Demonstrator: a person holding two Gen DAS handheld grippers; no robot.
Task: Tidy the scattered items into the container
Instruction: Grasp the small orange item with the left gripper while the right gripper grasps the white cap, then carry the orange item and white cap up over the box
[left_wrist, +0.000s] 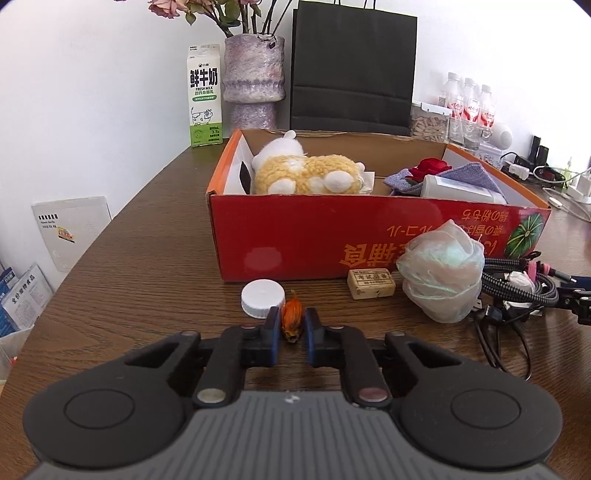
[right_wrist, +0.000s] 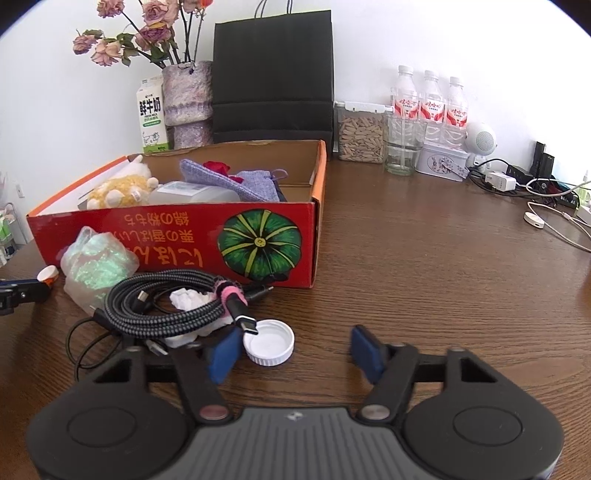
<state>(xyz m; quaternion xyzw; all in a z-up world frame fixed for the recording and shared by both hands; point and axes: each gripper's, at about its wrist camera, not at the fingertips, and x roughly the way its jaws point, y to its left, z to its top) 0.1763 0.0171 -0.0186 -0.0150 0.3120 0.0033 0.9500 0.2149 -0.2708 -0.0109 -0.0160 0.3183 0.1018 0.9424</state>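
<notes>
left tool (left_wrist: 291, 325) has its blue pads clamped on a small orange, dried-looking object (left_wrist: 291, 319) low on the bench (left_wrist: 147, 258), a pinch across its narrow sides that should let it lift straight up and over the wall of the red cardboard box (left_wrist: 295, 236) just behind. a white cap (left_wrist: 263, 297) sits touching the tool's left finger, and a tan eraser (left_wrist: 371, 283) and a crumpled plastic bag (left_wrist: 441, 271) lie against the box front, so plenty is left to tidy. right tool (right_wrist: 291, 350) stands partly open around an upturned white lid (right_wrist: 269, 342); its left pad is at the lid's rim, the right pad well clear, so nothing is gripped yet. a braided cable bundle (right_wrist: 166, 306) with a pink strap lies just beside that lid, its plug overhanging the rim, likely to snag. inside the box already lie a plush toy (left_wrist: 306, 173), a purple cloth pouch (right_wrist: 236, 182) and a white container (left_wrist: 458, 189).
</notes>
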